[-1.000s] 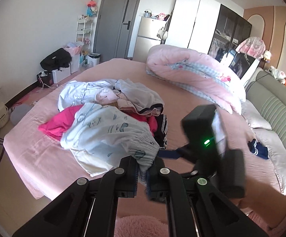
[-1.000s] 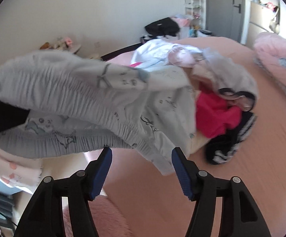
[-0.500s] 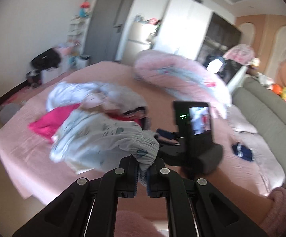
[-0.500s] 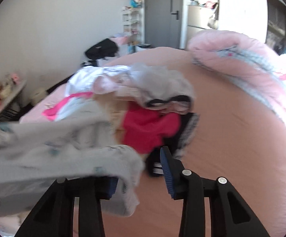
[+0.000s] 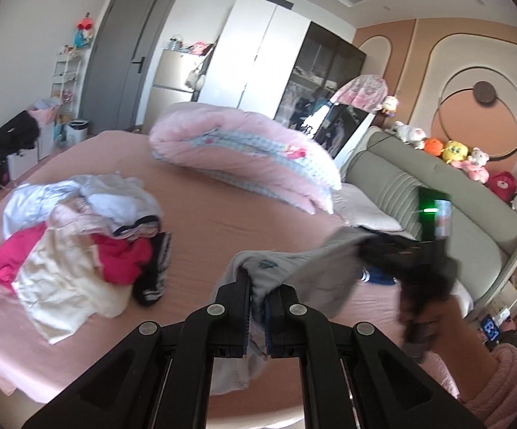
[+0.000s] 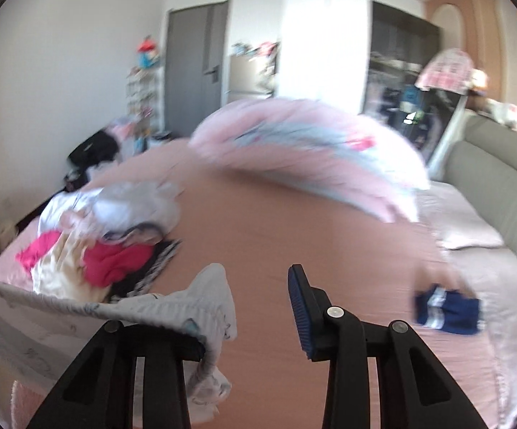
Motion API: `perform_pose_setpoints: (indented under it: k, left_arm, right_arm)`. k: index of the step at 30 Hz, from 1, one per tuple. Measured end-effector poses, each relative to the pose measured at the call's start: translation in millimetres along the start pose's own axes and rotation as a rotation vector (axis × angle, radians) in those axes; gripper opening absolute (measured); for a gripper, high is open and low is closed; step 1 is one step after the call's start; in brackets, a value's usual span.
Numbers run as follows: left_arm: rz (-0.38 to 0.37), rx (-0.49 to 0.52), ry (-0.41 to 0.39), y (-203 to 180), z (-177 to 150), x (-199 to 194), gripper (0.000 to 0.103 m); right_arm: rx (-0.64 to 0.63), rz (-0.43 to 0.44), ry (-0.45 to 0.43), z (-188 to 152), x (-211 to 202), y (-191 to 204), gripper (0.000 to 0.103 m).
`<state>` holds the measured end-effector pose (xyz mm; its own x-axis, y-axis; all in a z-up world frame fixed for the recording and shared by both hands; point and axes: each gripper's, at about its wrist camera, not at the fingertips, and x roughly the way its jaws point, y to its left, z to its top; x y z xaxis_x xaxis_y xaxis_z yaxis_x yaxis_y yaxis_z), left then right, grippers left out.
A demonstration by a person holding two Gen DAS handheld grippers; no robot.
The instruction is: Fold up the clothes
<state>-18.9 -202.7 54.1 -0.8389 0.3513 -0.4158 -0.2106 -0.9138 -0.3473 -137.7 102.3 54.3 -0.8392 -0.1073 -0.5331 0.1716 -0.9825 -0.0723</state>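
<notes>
My left gripper [image 5: 257,298] is shut on the elastic waistband of a pale grey printed garment [image 5: 294,268], held in the air above the pink bed [image 5: 222,214]. The cloth stretches right to my right gripper [image 5: 376,250], seen blurred in the left wrist view. In the right wrist view my right gripper [image 6: 255,307] stands open; the same garment [image 6: 172,311] drapes over its left finger, which it hides. A pile of clothes [image 5: 79,239], pink, cream, white and black, lies on the bed's left side; it also shows in the right wrist view [image 6: 108,246].
A rolled pink duvet [image 5: 244,153] lies at the far side of the bed. A small navy garment [image 6: 444,309] lies on the bed to the right, near the grey headboard [image 5: 437,196] with plush toys. Wardrobe and door stand behind.
The garment has been lifted off the pile and carried right. My right gripper has moved along the waistband away from the left, so the cloth spans between them. Both views have swung right.
</notes>
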Motion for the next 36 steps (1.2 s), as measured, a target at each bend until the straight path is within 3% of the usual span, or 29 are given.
perform_pose_setpoints:
  k: [4, 10, 13, 16, 24, 26, 27, 28, 29, 36]
  left_arm:
    - [-0.038, 0.056, -0.037, -44, 19, 12, 0.004]
    - [-0.068, 0.166, -0.201, -118, 56, -8, 0.006]
    - [-0.084, 0.199, -0.235, -141, 61, -14, 0.008]
    - [-0.114, 0.219, -0.154, -151, 47, 5, 0.007]
    - [-0.129, 0.177, 0.262, -134, -47, 105, 0.008]
    - [-0.132, 0.167, 0.336, -131, -68, 120, 0.014]
    - [-0.118, 0.174, 0.363, -130, -77, 126, 0.021]
    - [-0.094, 0.19, 0.383, -129, -86, 130, 0.04]
    - [-0.091, 0.205, 0.392, -130, -94, 132, 0.051]
    - [-0.244, 0.36, 0.395, -167, -116, 136, 0.051]
  right_arm:
    - [0.043, -0.036, -0.058, 15, -58, -56, 0.036]
    - [0.044, -0.051, -0.24, 55, -150, -102, 0.036]
    - [0.052, -0.09, -0.273, 66, -167, -119, 0.039]
    - [0.091, -0.051, -0.233, 59, -161, -136, 0.039]
    - [0.171, 0.048, -0.088, -6, -101, -142, 0.035]
    - [0.161, 0.054, -0.051, -22, -86, -137, 0.035]
    - [0.155, 0.059, -0.025, -33, -77, -133, 0.035]
    - [0.151, 0.066, -0.003, -40, -72, -130, 0.035]
    - [0.143, 0.078, 0.023, -48, -67, -129, 0.035]
    - [0.073, 0.107, 0.127, -81, -40, -113, 0.035]
